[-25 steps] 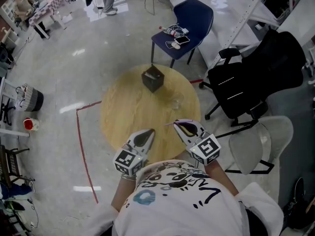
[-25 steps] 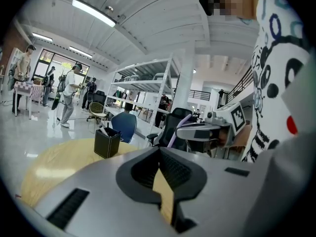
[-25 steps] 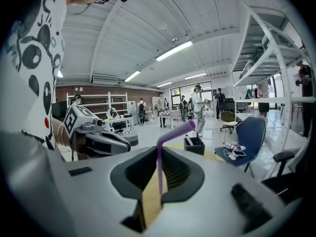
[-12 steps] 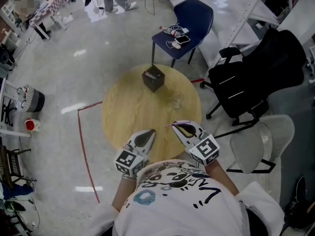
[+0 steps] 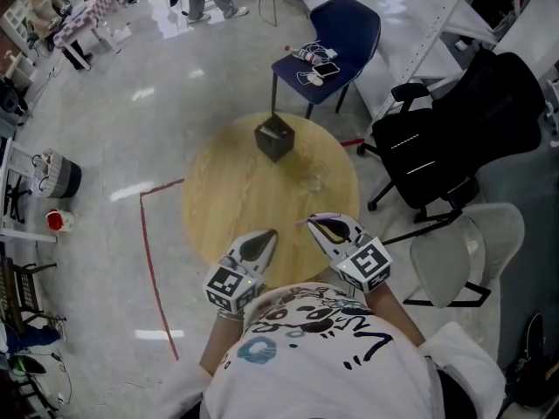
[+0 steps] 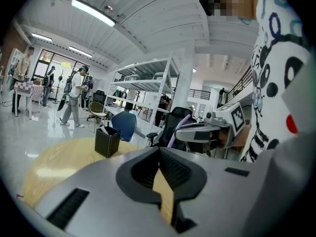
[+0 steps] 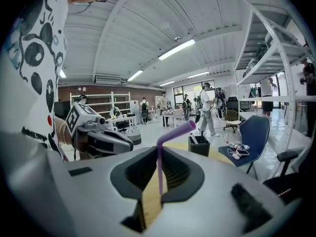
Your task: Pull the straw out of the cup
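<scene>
Gripping the purple straw (image 7: 159,163) upright between its pads, the right hand-held gripper (image 5: 321,224) hovers over the tabletop's (image 5: 227,190) near edge, apart from the clear cup (image 5: 313,180). The left hand-held gripper (image 5: 265,236) is closed, empty.

Round wooden table (image 5: 227,199) on glossy grey floor (image 5: 113,147); blue chair (image 5: 349,24) and black office chair (image 5: 463,129) nearby; ceiling strip lights (image 7: 177,49).

Round table (image 5: 227,195) mid-frame is looking like matt light wood, the floor (image 5: 105,129) at upper left is shining glossy, and the purple straw (image 7: 159,167) is looking like smooth plastic.
</scene>
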The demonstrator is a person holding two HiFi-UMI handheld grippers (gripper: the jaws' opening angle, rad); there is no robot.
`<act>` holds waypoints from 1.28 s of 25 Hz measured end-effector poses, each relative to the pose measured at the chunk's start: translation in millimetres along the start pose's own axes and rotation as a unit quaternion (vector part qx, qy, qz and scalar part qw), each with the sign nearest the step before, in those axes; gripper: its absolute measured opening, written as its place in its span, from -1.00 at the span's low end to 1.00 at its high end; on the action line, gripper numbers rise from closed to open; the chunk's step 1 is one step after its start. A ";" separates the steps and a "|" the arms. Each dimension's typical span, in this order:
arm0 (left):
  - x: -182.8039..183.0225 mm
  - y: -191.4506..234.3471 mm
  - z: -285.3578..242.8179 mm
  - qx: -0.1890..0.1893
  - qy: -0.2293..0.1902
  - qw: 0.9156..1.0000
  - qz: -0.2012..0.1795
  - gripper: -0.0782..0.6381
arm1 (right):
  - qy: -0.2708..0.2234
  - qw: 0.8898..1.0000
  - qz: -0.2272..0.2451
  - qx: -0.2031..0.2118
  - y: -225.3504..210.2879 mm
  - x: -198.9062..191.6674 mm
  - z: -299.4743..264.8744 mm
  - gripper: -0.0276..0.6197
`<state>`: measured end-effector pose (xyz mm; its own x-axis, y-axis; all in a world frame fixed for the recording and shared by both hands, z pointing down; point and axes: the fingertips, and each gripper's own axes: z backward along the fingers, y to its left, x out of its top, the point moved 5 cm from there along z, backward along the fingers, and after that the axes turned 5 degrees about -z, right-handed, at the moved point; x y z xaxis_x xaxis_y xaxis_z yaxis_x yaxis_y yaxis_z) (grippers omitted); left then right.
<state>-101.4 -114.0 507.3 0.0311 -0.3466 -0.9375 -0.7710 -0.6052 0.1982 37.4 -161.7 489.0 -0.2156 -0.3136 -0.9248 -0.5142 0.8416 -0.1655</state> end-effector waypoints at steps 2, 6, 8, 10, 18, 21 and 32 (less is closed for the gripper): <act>0.3 -0.6 0.4 0.001 0.000 1.000 0.001 -0.74 | 0.001 1.000 -0.001 0.001 0.0 -0.4 -0.2 -0.77; -0.5 -0.5 0.8 0.002 0.001 1.000 0.001 -0.74 | 0.001 1.000 0.000 0.005 -0.8 0.8 -1.5 -0.77; -1.0 -0.7 1.1 0.003 0.003 1.000 0.000 -0.74 | 0.002 1.000 0.001 0.006 -1.1 1.7 -2.5 -0.77; 2.6 -1.5 1.5 0.004 0.000 1.000 -0.001 -0.74 | 0.002 1.000 0.001 0.008 -0.9 2.3 -3.6 -0.77; 0.4 0.2 1.8 0.007 0.000 1.000 0.005 -0.74 | 0.002 1.000 0.004 0.014 -2.8 4.9 -8.5 -0.77; 2.5 -0.5 -2.8 0.005 -0.001 1.000 0.008 -0.74 | 0.001 1.000 0.003 0.011 -6.5 4.7 -7.9 -0.77; 5.5 2.8 -11.9 -0.012 0.001 1.000 0.003 -0.74 | 0.004 1.000 -0.001 -0.003 -13.3 3.4 -5.6 -0.77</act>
<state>-95.8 -126.2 506.2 0.0288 -0.3516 -0.9357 -0.7559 -0.6202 0.2098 38.9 -176.5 490.0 -0.2207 -0.3194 -0.9216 -0.5196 0.8381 -0.1660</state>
